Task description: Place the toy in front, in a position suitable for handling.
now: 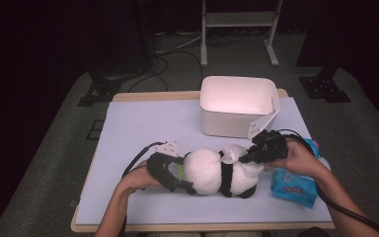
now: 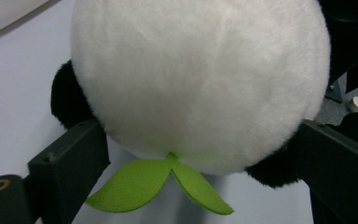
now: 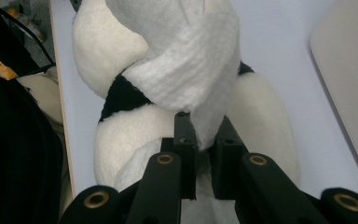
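The plush panda (image 1: 219,173) lies on its side on the pale table mat (image 1: 143,123), in front of the white bin (image 1: 237,106). The left gripper (image 1: 177,175) straddles its round white head, jaws spread against the black ears, evidently to steady it. The right gripper (image 3: 204,140) is clenched on the white knitted scarf (image 3: 191,74) at its neck, apparently to tug or tie it; a blue wipes pack (image 1: 293,185) lies just beside.

The room is dark. A grey carpet (image 1: 54,163) covers the floor. The table (image 1: 143,123) is pale blue. White frame legs (image 1: 237,29) stand behind.
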`<state>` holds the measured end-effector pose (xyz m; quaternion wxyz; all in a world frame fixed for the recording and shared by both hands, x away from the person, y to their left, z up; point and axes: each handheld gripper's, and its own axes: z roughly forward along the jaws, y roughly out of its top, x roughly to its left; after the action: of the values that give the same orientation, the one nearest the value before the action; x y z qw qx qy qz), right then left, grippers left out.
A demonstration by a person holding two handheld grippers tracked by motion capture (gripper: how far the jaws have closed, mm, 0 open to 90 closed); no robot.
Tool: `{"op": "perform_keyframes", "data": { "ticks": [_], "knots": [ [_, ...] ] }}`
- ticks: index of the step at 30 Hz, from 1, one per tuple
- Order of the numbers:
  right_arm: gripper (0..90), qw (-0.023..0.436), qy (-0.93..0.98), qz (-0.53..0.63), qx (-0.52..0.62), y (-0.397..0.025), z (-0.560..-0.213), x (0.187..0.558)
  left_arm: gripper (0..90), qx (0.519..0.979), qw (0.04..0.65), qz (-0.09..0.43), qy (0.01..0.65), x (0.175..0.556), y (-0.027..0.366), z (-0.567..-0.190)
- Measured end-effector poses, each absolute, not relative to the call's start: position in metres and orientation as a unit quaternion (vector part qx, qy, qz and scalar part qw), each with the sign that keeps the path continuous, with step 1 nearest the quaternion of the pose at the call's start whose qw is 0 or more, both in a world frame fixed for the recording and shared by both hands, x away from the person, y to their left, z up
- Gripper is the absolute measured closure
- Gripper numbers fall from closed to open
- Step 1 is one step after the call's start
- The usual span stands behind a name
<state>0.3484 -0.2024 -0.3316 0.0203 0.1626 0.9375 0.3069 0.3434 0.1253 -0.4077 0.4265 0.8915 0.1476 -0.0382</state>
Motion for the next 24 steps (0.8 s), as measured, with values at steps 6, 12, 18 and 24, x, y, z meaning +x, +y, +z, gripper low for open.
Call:
{"op": "perform_keyframes", "data": {
  "ticks": [6,12,18,24],
  "knots": [
    [82.7,0.019,0.938,0.308,0.157,-0.188,-0.325,0.350,16.6,0.883,0.444,-0.041,0.148,0.344,0.126,-0.409],
    [82.7,0.005,0.943,0.309,0.124,-0.159,-0.321,0.345,17.0,0.879,0.453,-0.027,0.147,0.341,0.121,-0.399],
    [82.7,-0.003,0.943,0.318,0.103,-0.139,-0.313,0.343,17.0,0.874,0.462,-0.024,0.149,0.341,0.120,-0.395],
    [82.7,-0.013,0.944,0.320,0.075,-0.116,-0.308,0.341,17.1,0.874,0.463,-0.018,0.149,0.340,0.118,-0.391]
  ]
}}
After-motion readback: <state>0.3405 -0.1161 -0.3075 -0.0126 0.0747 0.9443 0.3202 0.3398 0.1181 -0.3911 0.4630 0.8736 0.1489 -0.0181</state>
